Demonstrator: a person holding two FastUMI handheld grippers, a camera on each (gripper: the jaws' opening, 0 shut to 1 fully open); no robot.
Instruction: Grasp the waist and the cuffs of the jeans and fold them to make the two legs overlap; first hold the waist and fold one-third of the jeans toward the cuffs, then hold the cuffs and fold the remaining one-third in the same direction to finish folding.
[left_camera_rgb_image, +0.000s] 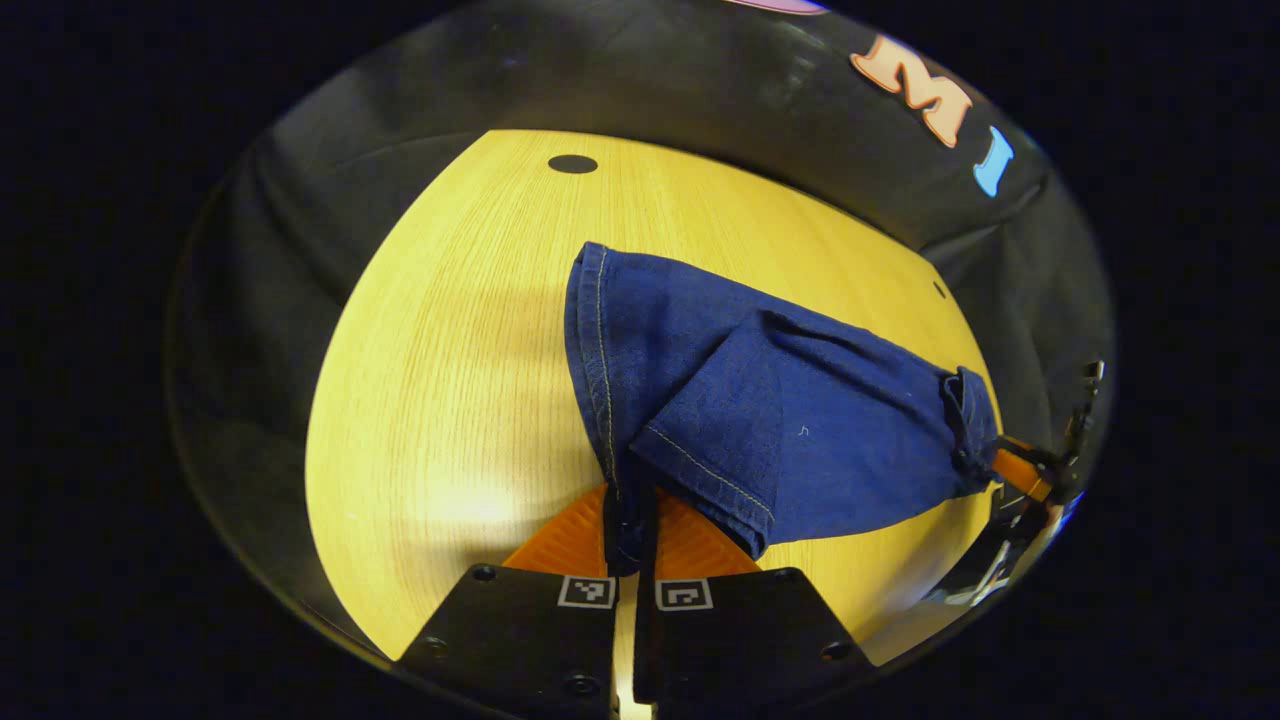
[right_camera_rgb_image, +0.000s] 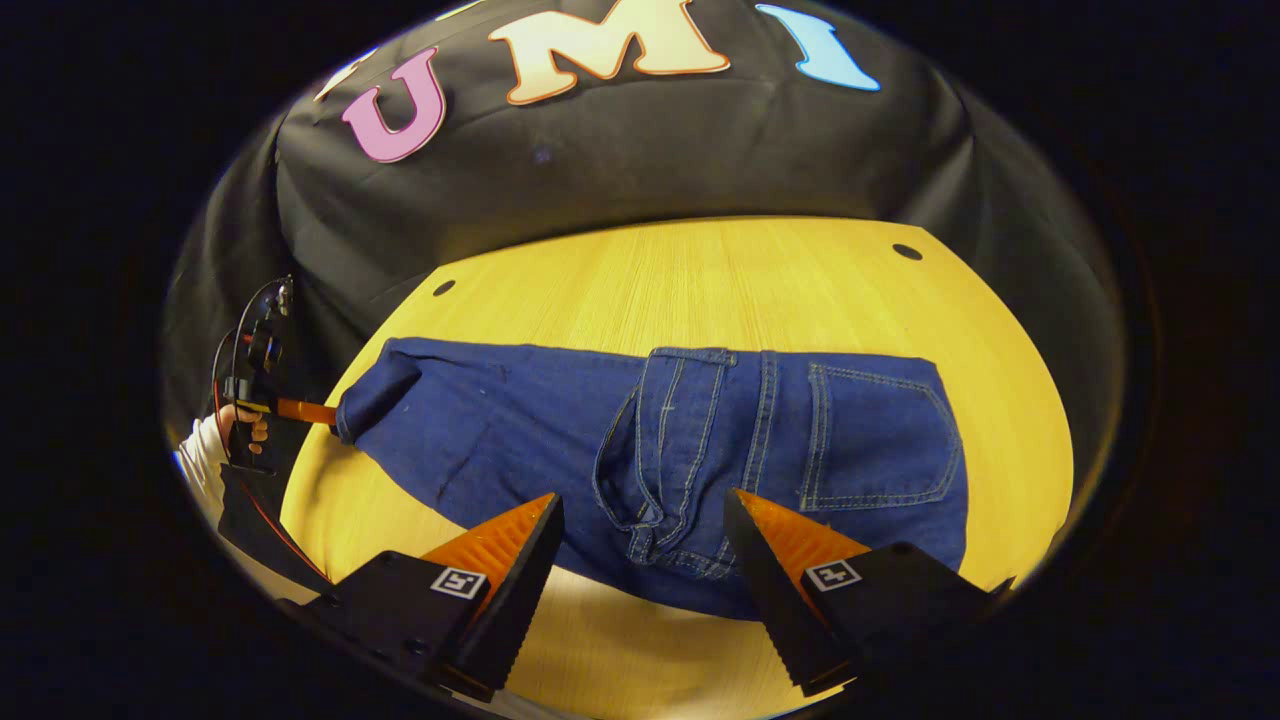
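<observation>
Dark blue jeans (right_camera_rgb_image: 700, 440) lie lengthways across the wooden table (right_camera_rgb_image: 700, 270), waist and back pocket at the right, legs running left. In the right gripper view my right gripper (right_camera_rgb_image: 642, 498) is open, its fingers standing either side of the waistband's near edge, not pressing on it. In the same view the left gripper (right_camera_rgb_image: 305, 411) pinches the leg end at the far left. In the left gripper view my left gripper (left_camera_rgb_image: 630, 545) is shut on the cuff edge of the jeans (left_camera_rgb_image: 800, 430), with two stitched hems beside it. The right gripper (left_camera_rgb_image: 1025, 475) sits at the waist end.
A hand (right_camera_rgb_image: 240, 425) with a white sleeve holds the left gripper by the table's left edge. Small dark round holes (right_camera_rgb_image: 907, 251) mark the table top near its far corners. Black cloth wall closes the back. Bare wood (left_camera_rgb_image: 450, 380) stretches left of the cuffs.
</observation>
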